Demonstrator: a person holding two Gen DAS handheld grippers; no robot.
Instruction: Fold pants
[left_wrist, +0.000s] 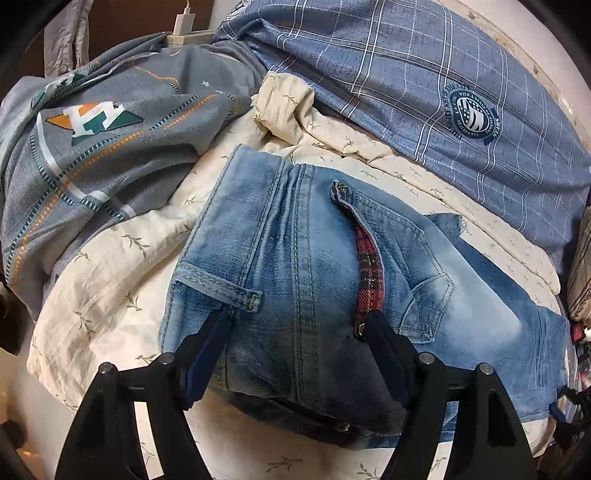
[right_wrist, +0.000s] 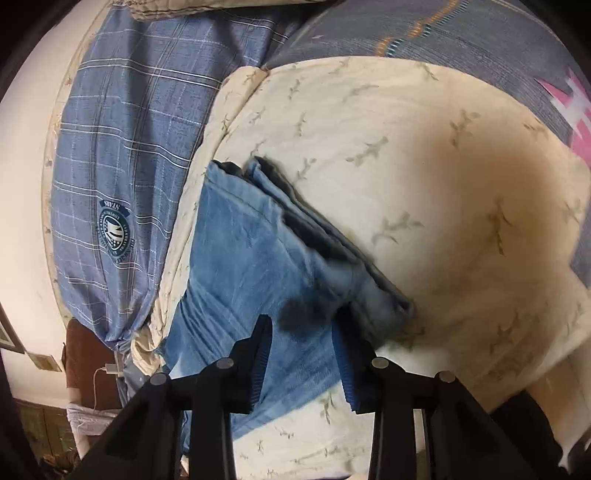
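Note:
Light blue jeans (left_wrist: 303, 240) lie folded on a cream leaf-print quilt (left_wrist: 110, 266); a belt loop, a back seam and a pocket with red plaid lining face up. My left gripper (left_wrist: 295, 321) stands open and wide over the waist end, one fingertip by the belt loop and the other at the pocket's lower edge. In the right wrist view the stacked legs of the jeans (right_wrist: 243, 251) run away from me across the quilt (right_wrist: 406, 166). My right gripper (right_wrist: 302, 325) is low over their near end, open, with flat denim between its fingers.
A blue plaid pillow (left_wrist: 424, 85) lies behind the jeans, at the left (right_wrist: 122, 147) in the right wrist view. A rumpled grey patterned duvet (left_wrist: 92, 147) fills the left. A white charger (left_wrist: 184, 22) sits at the bed's far edge. Clutter lines the right edge.

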